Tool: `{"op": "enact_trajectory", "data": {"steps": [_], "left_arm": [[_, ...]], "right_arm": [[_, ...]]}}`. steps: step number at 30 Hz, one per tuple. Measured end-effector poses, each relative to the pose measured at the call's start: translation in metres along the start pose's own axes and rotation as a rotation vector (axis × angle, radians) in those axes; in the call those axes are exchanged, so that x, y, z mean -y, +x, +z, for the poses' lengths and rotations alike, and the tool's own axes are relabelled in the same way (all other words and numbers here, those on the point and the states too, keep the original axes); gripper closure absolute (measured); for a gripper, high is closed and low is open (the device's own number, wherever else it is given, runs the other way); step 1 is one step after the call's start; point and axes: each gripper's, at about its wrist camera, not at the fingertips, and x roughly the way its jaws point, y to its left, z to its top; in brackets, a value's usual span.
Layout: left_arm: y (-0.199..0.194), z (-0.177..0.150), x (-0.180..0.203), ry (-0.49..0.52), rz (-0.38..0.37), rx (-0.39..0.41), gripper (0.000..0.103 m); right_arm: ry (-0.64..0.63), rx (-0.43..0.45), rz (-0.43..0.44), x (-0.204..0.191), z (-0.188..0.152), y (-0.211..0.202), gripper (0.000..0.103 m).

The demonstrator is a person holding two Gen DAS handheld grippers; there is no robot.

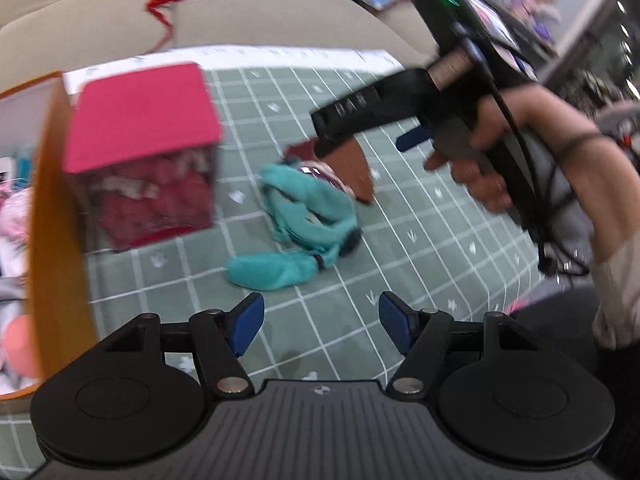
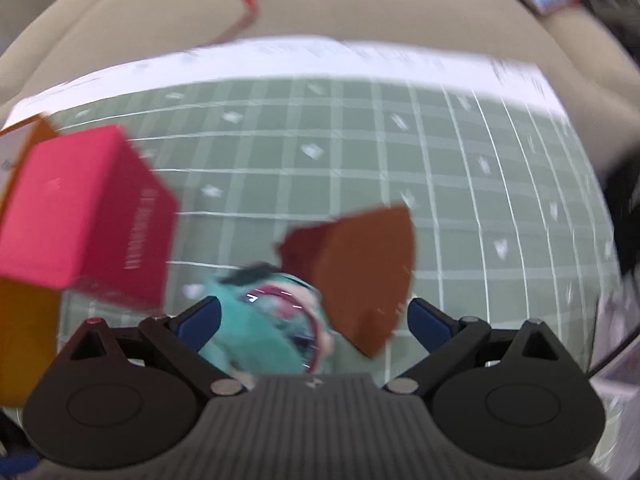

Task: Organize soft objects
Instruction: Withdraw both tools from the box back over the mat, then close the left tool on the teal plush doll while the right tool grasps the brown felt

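A teal-haired plush doll [image 1: 308,216] lies on the green grid mat [image 1: 420,216], with a brown pointed cloth part [image 1: 356,172] at its head. My left gripper [image 1: 322,324] is open and empty, a little short of the doll's near hair tuft. A hand [image 1: 484,176] holds my right gripper [image 1: 366,140] just above the doll's head. In the right wrist view that gripper [image 2: 316,322] is open; the doll [image 2: 264,332] and the brown part [image 2: 368,272] show between its blue pads [image 2: 200,320], which do not press on them.
A pink-lidded box [image 1: 140,120] with see-through sides stands left of the doll. Further left is an orange box [image 1: 56,220] holding soft toys. A beige sofa [image 1: 260,20] with a red cord [image 1: 168,4] lies behind the mat.
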Motion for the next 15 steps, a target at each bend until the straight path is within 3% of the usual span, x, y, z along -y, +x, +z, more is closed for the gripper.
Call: {"op": "enact_trajectory", "data": {"steps": [3, 8, 15], "left_arm": [[0.022, -0.002, 0.01, 0.019, 0.004, -0.04, 0.026], [0.047, 0.003, 0.022, 0.037, 0.005, -0.033, 0.026], [0.082, 0.023, 0.026, 0.042, 0.084, -0.025, 0.026]], "right_arm": [[0.07, -0.036, 0.011, 0.024, -0.003, 0.021, 0.005], [0.115, -0.068, -0.028, 0.037, -0.002, 0.048, 0.005], [0.202, -0.113, 0.031, 0.047, 0.013, 0.063, 0.005]]}}
